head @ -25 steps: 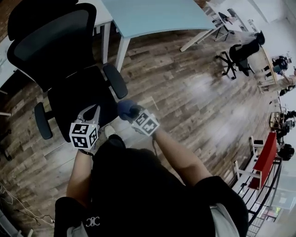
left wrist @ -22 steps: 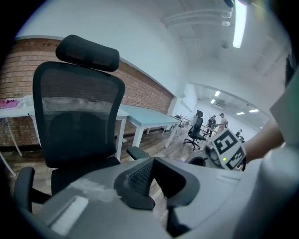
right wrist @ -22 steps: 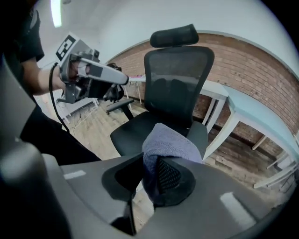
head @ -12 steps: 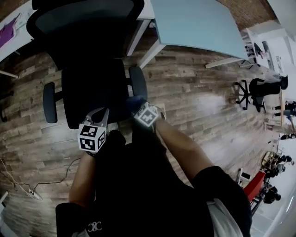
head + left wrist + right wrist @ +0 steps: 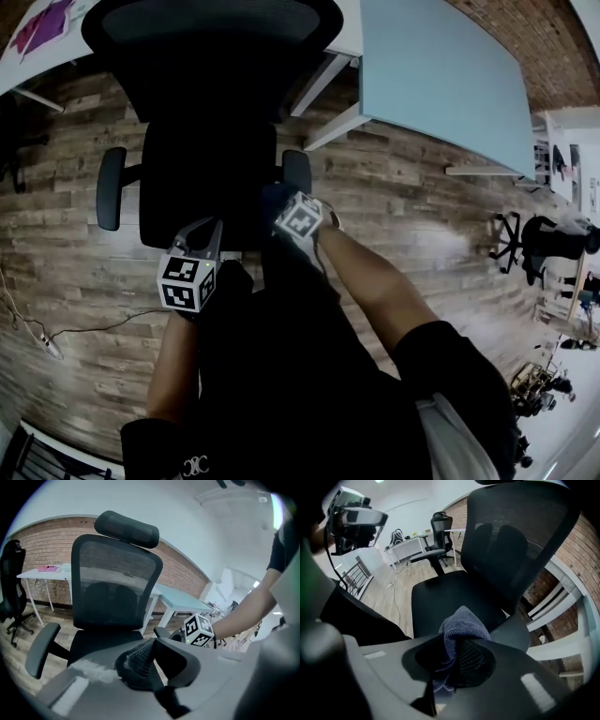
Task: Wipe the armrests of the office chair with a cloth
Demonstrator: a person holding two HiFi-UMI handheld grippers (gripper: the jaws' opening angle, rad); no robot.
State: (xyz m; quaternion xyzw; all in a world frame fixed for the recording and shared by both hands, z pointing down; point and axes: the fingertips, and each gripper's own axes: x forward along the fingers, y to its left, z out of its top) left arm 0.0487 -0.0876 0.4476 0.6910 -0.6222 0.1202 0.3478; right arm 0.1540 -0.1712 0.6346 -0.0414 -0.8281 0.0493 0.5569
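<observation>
Dark wood planks cover the floor [image 5: 422, 216] in the head view, with the black office chair [image 5: 211, 173] at 12 o'clock and a pale blue desk [image 5: 441, 75] at 1 o'clock. The left gripper [image 5: 199, 232] hangs over the seat's front edge. The right gripper [image 5: 286, 208] carries a blue cloth [image 5: 276, 197] just at 7 o'clock of the armrest [image 5: 296, 172]; whether the two touch cannot be made out. The other armrest [image 5: 111, 187] sits well apart at 9 o'clock.

In the left gripper view, the left gripper [image 5: 151, 644] has its jaws brought together with nothing between them, and it faces the chair's mesh backrest [image 5: 115, 588]. The right gripper's marker cube [image 5: 199, 631] shows at 3 o'clock.

In the right gripper view, the right gripper [image 5: 457, 644] is clamped on the cloth [image 5: 464, 620], which bunches up above the jaws. The armrest [image 5: 513, 632] lies just at its 3 o'clock, and the seat [image 5: 445, 595] lies at 12 o'clock.
</observation>
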